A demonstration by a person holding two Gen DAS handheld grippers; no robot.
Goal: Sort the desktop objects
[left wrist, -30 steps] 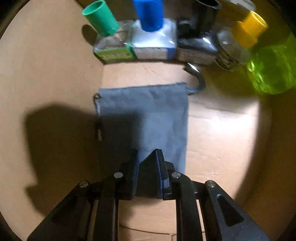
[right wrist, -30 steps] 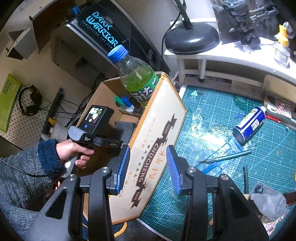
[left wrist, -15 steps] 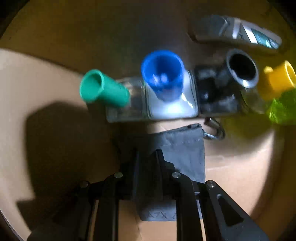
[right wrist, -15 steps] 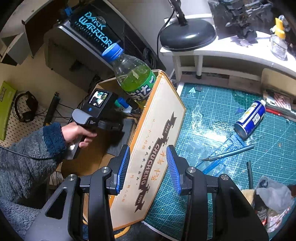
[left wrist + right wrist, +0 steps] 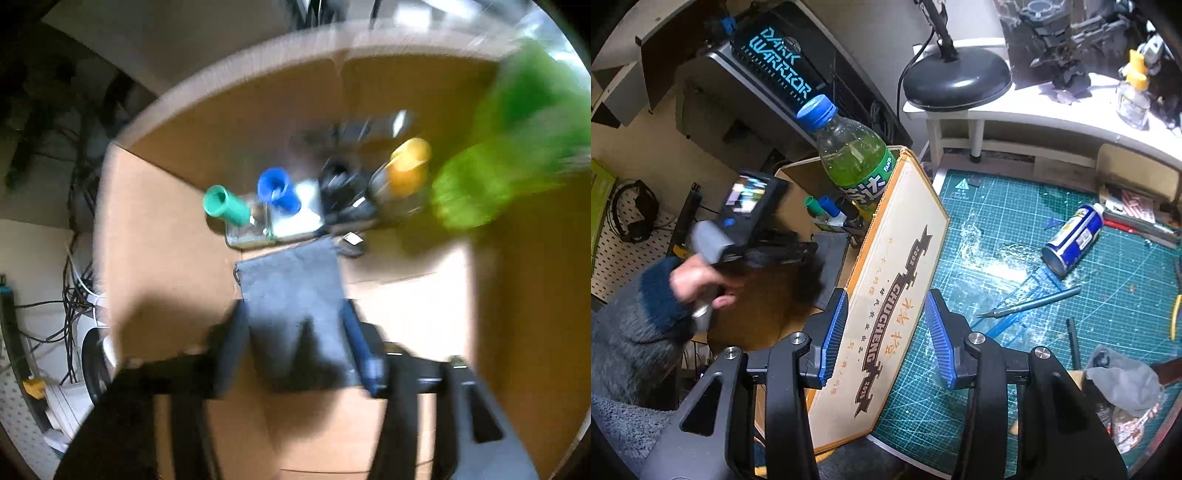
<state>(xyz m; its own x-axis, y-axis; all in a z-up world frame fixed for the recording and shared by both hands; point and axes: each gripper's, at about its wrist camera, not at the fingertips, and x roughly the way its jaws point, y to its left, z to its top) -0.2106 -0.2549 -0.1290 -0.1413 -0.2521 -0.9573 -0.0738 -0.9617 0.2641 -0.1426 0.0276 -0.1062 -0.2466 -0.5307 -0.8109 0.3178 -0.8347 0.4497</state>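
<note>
In the left wrist view a grey drawstring pouch [image 5: 295, 291] lies flat on the floor of a cardboard box [image 5: 166, 258]. My left gripper [image 5: 295, 325] is open above the pouch's near end, fingers either side of it, not touching. Small bottles with green [image 5: 225, 205], blue [image 5: 277, 190] and yellow [image 5: 408, 166] caps stand along the back wall. My right gripper [image 5: 886, 321] is open and empty, hovering over the box's printed side wall [image 5: 897, 295]. The left gripper also shows in the right wrist view [image 5: 768, 254], raised inside the box.
A green soda bottle [image 5: 853, 158] stands in the box's far corner. On the green cutting mat [image 5: 1052, 266] lie a blue-white can [image 5: 1075, 240], a craft knife [image 5: 1030, 306] and a crumpled bag [image 5: 1123, 384]. A black lamp base [image 5: 956, 77] sits on a white shelf.
My left gripper has opened, let go of the grey pouch, and pulled up and back, so the box rim now shows. The pouch lies flat. The right gripper has barely moved.
</note>
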